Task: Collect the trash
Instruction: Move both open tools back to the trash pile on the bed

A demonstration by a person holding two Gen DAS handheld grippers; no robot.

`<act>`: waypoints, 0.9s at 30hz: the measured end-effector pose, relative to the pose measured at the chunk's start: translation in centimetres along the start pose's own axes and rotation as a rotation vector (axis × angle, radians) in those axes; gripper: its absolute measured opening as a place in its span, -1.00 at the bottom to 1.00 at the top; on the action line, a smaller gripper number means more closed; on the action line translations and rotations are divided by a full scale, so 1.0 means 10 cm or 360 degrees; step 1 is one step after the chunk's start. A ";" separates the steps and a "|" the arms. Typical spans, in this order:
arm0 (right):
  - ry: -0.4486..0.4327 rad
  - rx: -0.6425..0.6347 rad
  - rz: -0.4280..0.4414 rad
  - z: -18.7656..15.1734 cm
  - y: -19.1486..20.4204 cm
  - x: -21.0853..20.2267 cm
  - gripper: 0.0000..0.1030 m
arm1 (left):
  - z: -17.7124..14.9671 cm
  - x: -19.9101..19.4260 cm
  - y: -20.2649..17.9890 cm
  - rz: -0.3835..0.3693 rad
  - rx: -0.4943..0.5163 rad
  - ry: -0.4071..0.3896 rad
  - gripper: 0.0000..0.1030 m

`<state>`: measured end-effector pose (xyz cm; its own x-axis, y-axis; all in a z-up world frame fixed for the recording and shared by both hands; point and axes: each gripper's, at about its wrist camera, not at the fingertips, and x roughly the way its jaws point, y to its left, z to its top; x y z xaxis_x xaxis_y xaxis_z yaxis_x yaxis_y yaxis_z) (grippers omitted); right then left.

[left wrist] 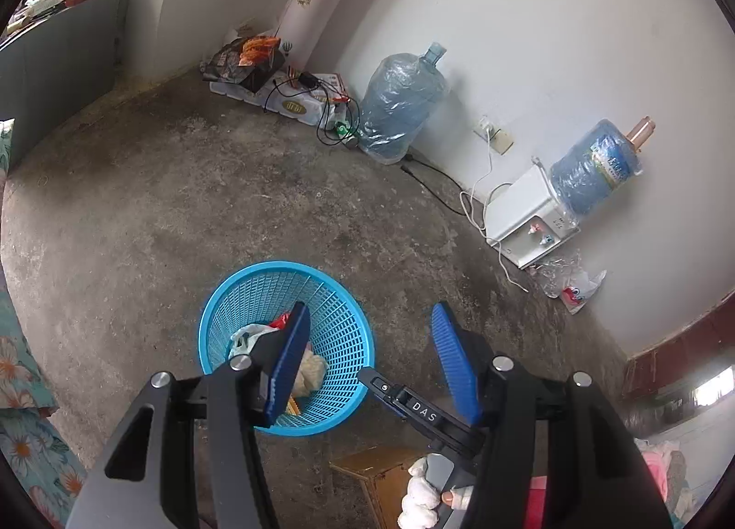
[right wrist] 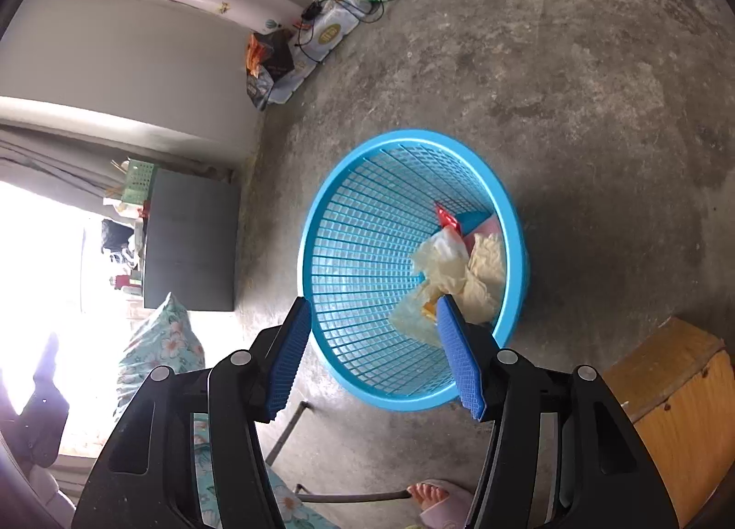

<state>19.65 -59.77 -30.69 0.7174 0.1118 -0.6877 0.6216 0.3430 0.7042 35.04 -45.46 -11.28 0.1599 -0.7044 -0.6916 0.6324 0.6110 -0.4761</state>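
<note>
A blue mesh waste basket (left wrist: 342, 336) stands on the concrete floor; it also shows in the right wrist view (right wrist: 363, 253). Inside lie crumpled cream paper (right wrist: 482, 276), a white plastic bag (left wrist: 245, 338) and a red wrapper (right wrist: 445, 217). My left gripper (left wrist: 370, 345) is open and empty, above the basket's near rim. My right gripper (right wrist: 374, 343) is open and empty, just over the basket's edge. The right gripper's black body (left wrist: 413, 407) shows in the left wrist view beside the basket. A crumpled clear plastic bag (left wrist: 572, 283) lies by the wall.
Two large water jugs (left wrist: 399, 101) and a white dispenser (left wrist: 528, 221) stand along the wall with cables (left wrist: 436, 184). Boxes and packets (left wrist: 257, 65) sit in the corner. A wooden stool (right wrist: 675, 395) is beside the basket. A grey cabinet (right wrist: 190, 239) and floral bedding (right wrist: 161, 345) lie left.
</note>
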 end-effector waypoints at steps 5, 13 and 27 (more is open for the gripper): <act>-0.0166 -0.0059 0.0132 -0.21 0.29 -0.54 0.06 | -0.11 -0.82 -0.31 -0.0087 0.0117 -0.0161 0.13; -0.0314 -0.0398 0.0331 -0.93 1.05 -1.35 0.28 | -0.69 -2.25 -0.45 0.0015 0.0255 -0.0300 0.30; 0.0192 -0.0995 0.0616 -1.96 2.34 -1.34 0.34 | -2.30 -4.44 0.47 0.0591 0.0127 -0.0696 0.41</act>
<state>18.43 -34.95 -8.44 0.7870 0.4214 -0.4506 0.0109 0.7208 0.6931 13.46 -3.02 4.63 0.6698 -0.5421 -0.5074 0.5266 0.8286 -0.1901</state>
